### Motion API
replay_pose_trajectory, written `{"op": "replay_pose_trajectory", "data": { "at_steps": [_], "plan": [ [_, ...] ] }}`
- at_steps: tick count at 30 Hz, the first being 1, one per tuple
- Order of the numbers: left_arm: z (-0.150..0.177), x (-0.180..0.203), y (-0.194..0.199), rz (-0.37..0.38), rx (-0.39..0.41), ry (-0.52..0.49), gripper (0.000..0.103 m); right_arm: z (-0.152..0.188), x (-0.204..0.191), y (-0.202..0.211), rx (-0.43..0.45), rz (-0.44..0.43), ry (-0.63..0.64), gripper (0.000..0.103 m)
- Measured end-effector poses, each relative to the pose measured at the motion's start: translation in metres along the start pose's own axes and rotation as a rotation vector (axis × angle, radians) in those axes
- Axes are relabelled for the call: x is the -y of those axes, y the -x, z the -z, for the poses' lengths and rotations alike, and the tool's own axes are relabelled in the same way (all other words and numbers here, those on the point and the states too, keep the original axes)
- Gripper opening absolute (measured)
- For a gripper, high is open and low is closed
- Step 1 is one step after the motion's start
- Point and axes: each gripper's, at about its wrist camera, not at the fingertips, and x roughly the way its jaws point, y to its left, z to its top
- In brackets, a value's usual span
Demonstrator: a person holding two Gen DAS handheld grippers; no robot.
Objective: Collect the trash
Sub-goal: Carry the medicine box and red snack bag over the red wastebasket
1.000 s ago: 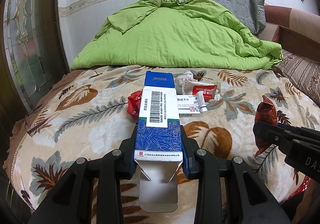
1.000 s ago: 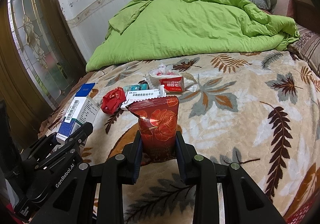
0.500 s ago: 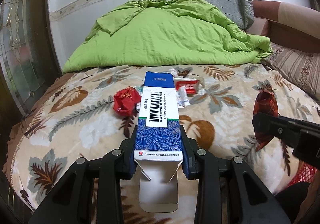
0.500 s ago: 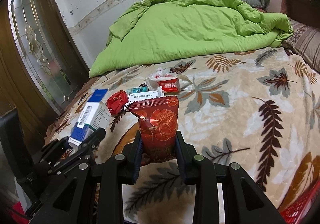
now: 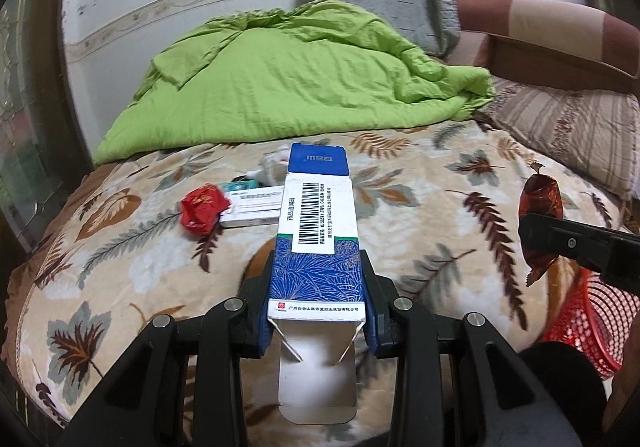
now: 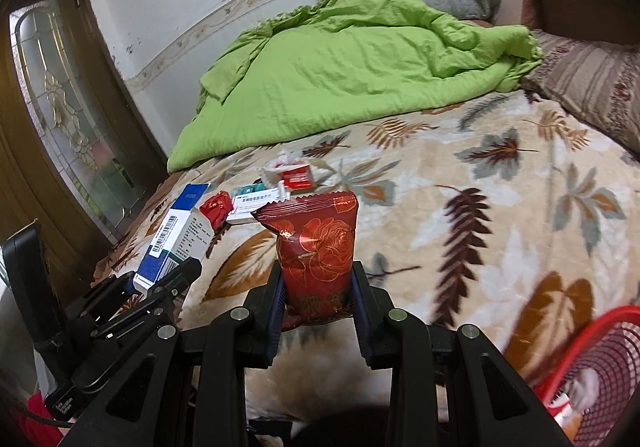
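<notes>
My left gripper (image 5: 318,301) is shut on a blue and white medicine box (image 5: 320,223) whose near flap hangs open, held above the bed's near edge. My right gripper (image 6: 318,301) is shut on a dark red foil snack bag (image 6: 316,247), standing upright between the pads. The same bag (image 5: 538,207) shows at the right of the left wrist view. Still lying on the leaf-patterned blanket (image 5: 420,207) are a crumpled red wrapper (image 5: 202,209), a flat white box (image 5: 252,209), a red and white packet (image 6: 296,177) and small bits beside it. A red mesh basket (image 6: 592,367) stands low at the right.
A green quilt (image 5: 300,79) is heaped at the far side of the bed, with a grey pillow (image 5: 384,3) behind it and a striped pillow (image 5: 568,131) to the right. A dark wooden door with patterned glass (image 6: 60,107) stands at the left.
Both grippers have drawn back from the bed with their loads, so the litter pile looks farther and smaller. The red mesh basket has come into view at the lower right.
</notes>
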Motion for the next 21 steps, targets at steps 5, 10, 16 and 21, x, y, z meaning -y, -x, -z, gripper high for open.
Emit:
{"op": "replay_pose_trajectory", "data": {
  "at_steps": [5,10,16,21],
  "plan": [
    [-0.003,0.020,0.012,0.059,0.002,-0.029,0.033,0.007,0.022,0.031,0.014,0.033,-0.037,0.033],
    [-0.005,0.042,0.022,0.150,-0.022,-0.049,0.033,0.018,0.055,0.066,0.023,0.085,-0.115,0.033],
    [-0.012,0.078,0.036,0.225,-0.013,-0.119,0.033,0.030,0.094,0.113,0.037,0.190,-0.177,0.033],
    [-0.021,0.115,0.046,0.310,-0.004,-0.188,0.033,0.039,0.127,0.150,0.048,0.275,-0.233,0.033]
  ]
}}
